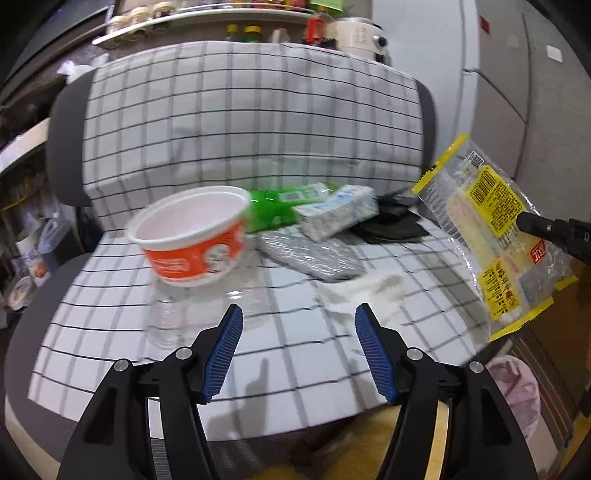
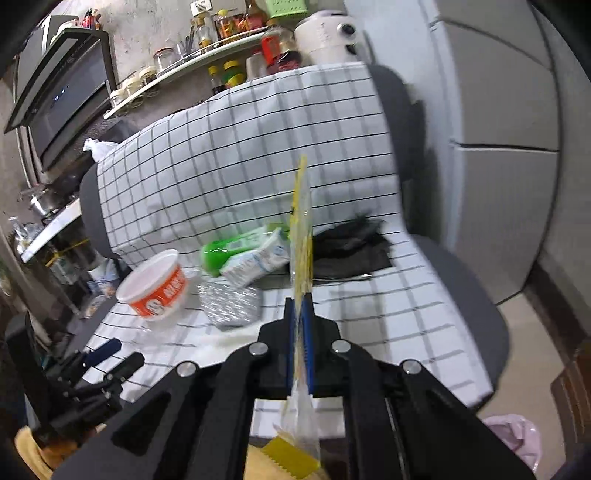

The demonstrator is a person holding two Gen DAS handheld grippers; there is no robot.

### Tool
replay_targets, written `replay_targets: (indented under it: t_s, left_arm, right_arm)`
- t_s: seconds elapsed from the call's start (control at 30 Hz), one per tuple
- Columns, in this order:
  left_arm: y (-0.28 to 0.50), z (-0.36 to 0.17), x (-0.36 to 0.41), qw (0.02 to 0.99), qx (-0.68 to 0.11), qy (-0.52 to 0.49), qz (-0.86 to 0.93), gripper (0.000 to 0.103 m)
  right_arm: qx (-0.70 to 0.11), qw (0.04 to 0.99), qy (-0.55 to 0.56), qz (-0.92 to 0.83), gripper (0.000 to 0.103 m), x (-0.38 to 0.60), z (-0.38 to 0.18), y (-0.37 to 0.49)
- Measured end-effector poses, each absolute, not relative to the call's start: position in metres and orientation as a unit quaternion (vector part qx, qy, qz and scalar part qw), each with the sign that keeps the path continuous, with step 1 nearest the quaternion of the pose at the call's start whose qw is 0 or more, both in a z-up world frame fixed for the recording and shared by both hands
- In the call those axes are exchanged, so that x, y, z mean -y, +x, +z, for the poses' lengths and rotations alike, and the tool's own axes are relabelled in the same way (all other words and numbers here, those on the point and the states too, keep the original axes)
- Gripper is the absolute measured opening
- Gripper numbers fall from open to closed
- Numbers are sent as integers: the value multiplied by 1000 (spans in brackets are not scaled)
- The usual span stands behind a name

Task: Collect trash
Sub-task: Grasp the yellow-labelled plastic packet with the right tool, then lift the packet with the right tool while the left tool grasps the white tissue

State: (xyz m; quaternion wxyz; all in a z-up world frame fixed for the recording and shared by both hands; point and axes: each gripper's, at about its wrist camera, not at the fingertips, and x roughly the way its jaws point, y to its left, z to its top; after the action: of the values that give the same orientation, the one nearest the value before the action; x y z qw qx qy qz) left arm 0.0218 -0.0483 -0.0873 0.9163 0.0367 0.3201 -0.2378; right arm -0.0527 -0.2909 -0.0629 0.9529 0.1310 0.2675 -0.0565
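A chair seat (image 1: 110, 354) draped in a white cloth with a dark grid fills both views, its backrest under the same cloth. At far left in the right wrist view stand a dark range hood (image 2: 62, 99) and a shelf of jars (image 2: 155, 77); behind the backrest are bottles and a white appliance (image 1: 360, 35), with pale cabinet panels to the right.

On the seat, left to right: an orange-and-white paper bowl (image 1: 195, 240) tilted on its side, a clear plastic bottle (image 1: 173, 317) lying just below it, a green packet (image 1: 273, 208), a crumpled silver foil wrapper (image 1: 310, 254), a white-and-blue carton (image 1: 338, 214) resting partly on the green packet, a white tissue (image 1: 362, 291), and a black bag (image 1: 391, 221) against the backrest. A pink-lined bin (image 1: 517, 391) sits on the floor at lower right.

The left gripper (image 1: 299, 321) hovers over the seat's front with its blue pads set wide and nothing between them; the bottle lies just left of its left finger, the tissue just ahead of its right finger.

The right gripper (image 2: 301, 306) is clamped tight on a yellow-edged clear food wrapper (image 1: 491, 229), lifted clear of the seat at its right edge, above the bin side.
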Motion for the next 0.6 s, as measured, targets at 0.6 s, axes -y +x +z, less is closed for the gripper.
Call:
replay_targets:
  t_s: [0.6]
  left_arm:
    - [69, -130, 149, 867, -343, 137, -335, 74]
  right_arm:
    - [-266, 944, 186, -58, 5, 334, -89, -73]
